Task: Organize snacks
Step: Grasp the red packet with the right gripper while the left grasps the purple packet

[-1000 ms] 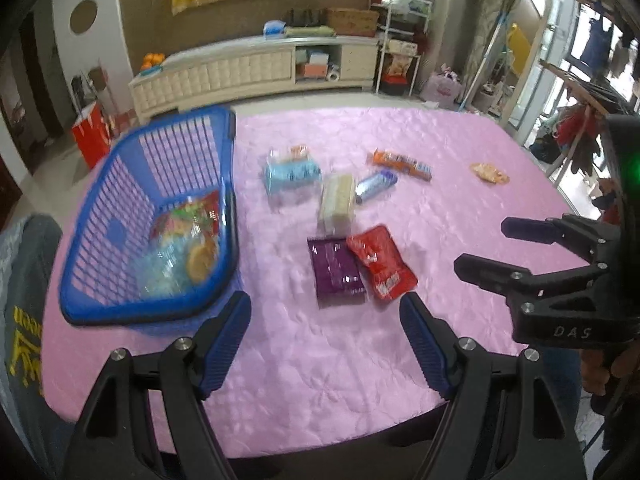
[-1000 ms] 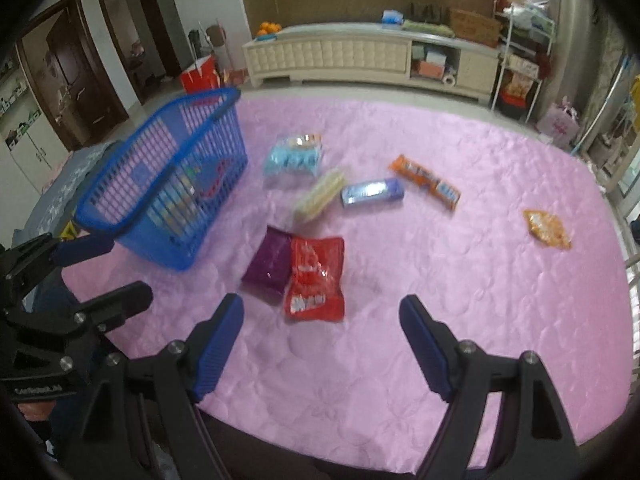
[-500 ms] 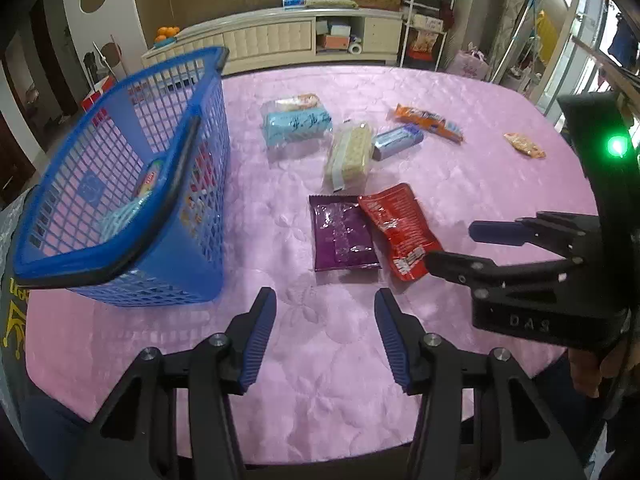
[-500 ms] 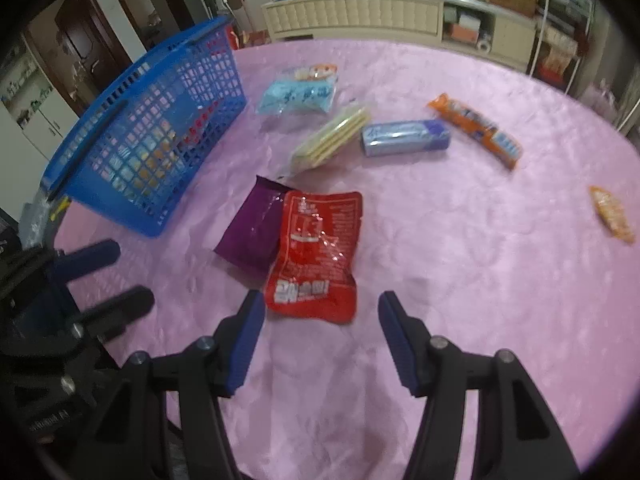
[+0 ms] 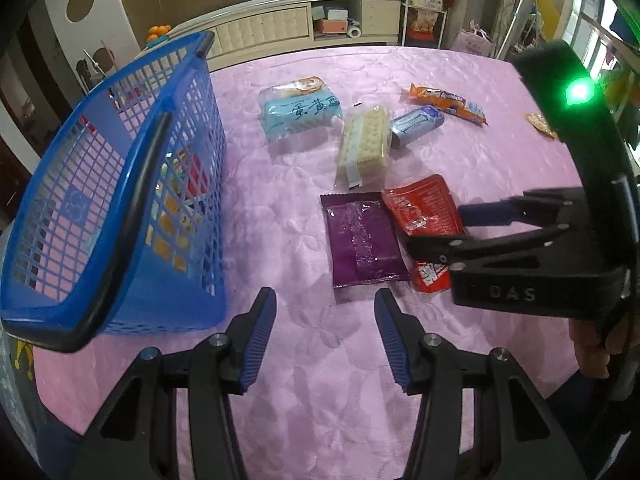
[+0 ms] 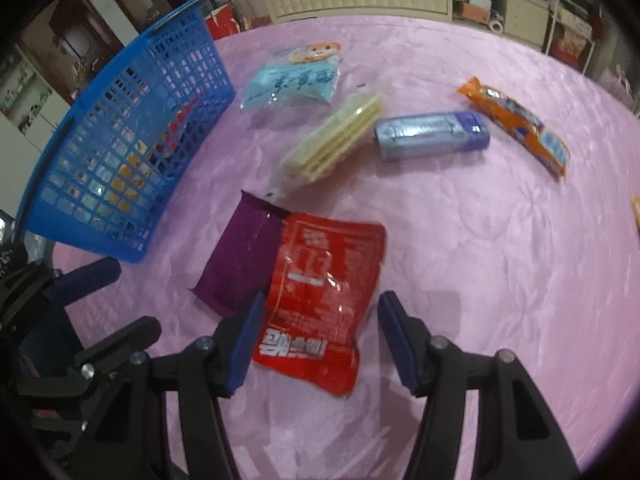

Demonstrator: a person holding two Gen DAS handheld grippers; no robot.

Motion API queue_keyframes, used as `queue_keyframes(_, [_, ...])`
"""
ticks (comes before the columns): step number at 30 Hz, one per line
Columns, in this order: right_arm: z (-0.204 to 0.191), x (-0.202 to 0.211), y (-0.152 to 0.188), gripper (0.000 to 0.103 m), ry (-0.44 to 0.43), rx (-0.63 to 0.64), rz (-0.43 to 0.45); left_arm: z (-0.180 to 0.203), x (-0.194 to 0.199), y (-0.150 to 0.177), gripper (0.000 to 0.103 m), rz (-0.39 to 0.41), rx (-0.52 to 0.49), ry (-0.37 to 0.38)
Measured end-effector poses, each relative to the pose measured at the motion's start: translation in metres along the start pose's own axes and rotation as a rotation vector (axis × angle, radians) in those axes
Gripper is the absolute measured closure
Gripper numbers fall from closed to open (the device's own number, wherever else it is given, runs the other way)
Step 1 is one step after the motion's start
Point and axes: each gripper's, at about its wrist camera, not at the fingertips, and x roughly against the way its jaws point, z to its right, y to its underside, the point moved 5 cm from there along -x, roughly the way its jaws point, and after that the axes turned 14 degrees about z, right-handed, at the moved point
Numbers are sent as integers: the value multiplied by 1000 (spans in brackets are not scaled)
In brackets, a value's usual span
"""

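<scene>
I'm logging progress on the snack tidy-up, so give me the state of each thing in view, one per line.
blue basket: upright, some snacks inside
red packet: flat on cloth, between open right jaws
purple packet: flat, untouched
cracker pack: loose on cloth
left gripper: open, empty
right gripper: open

A pink quilted tablecloth [image 5: 304,400] covers the table; a cream cabinet [image 5: 280,28] with oranges [image 5: 157,32] stands behind.

The basket [image 5: 120,216] stands at the table's [image 5: 320,380] left edge (snacks inside it). Two flat packets [image 6: 280,276] lie side by side, overlapping, toward the near edge; a cracker pack [image 6: 332,140] behind them.
</scene>
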Motion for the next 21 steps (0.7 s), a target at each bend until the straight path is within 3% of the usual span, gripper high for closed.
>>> queue_keyframes(8, [-18,-6,1,41,50,95,12,-2,4,-3,54,9,12,9])
queue_keyframes(9, [-20,-4,3,48,67,117,21,-2,5,-3,54,8,14,10])
queue_keyframes(12, [-16,4,7,55,30,74,33,-3,9,-2,54,8,17,12])
queue_keyframes(15, [-5,24,3,80,20,5,64,-2,11,-2,55,4,23,21])
queue_keyframes(21, [15,45,9,80,33,-38,85,7,11,-10,54,0,58,61])
